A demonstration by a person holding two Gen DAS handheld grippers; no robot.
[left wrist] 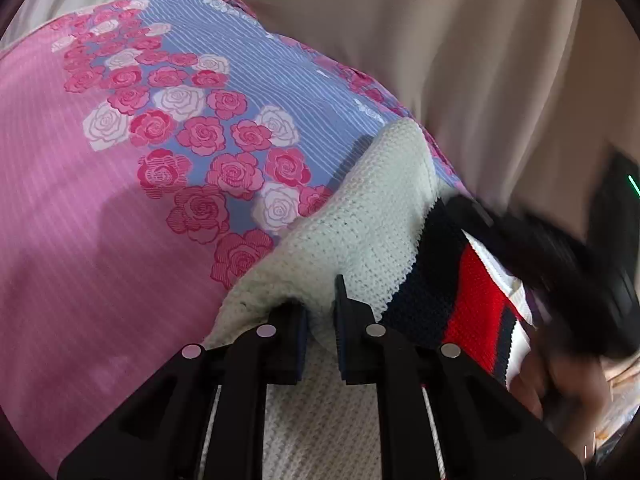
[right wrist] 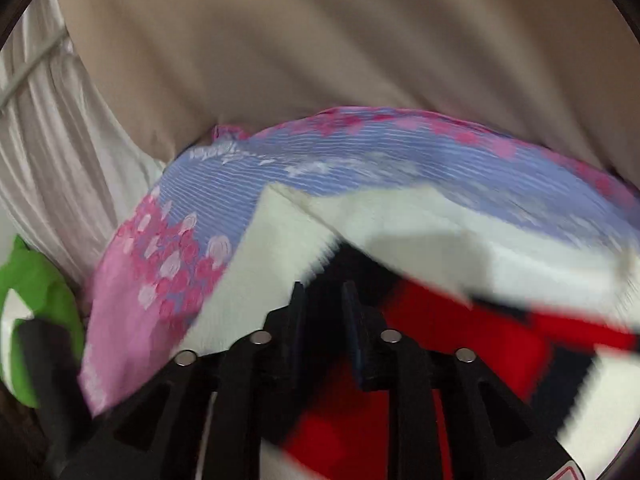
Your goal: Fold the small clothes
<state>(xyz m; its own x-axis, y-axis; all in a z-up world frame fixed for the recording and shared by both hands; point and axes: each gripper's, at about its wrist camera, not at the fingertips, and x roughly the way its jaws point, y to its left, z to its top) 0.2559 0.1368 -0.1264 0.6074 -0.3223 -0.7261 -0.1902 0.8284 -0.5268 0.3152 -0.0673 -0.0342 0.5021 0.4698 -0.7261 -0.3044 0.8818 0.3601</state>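
A knitted sweater [left wrist: 360, 220], cream with navy and red stripes, lies on a rose-patterned pink and lilac bedsheet [left wrist: 120, 240]. My left gripper [left wrist: 322, 312] is shut on a fold of the cream knit at the sweater's near edge. In the right wrist view the sweater [right wrist: 400, 220] is blurred, its red and navy part right under my right gripper [right wrist: 324, 300]. That gripper's fingers stand apart with a clear gap, and I see no cloth pinched between them. In the left wrist view a blurred black shape [left wrist: 560, 264] streaks over the striped end, with a hand [left wrist: 560, 392] below it.
A beige curtain [left wrist: 440, 40] hangs behind the bed's far edge, also filling the top of the right wrist view [right wrist: 280, 40]. White pleated fabric [right wrist: 48, 140] hangs at the left. A bright green object [right wrist: 32, 292] sits low at the left beside the sheet [right wrist: 320, 160].
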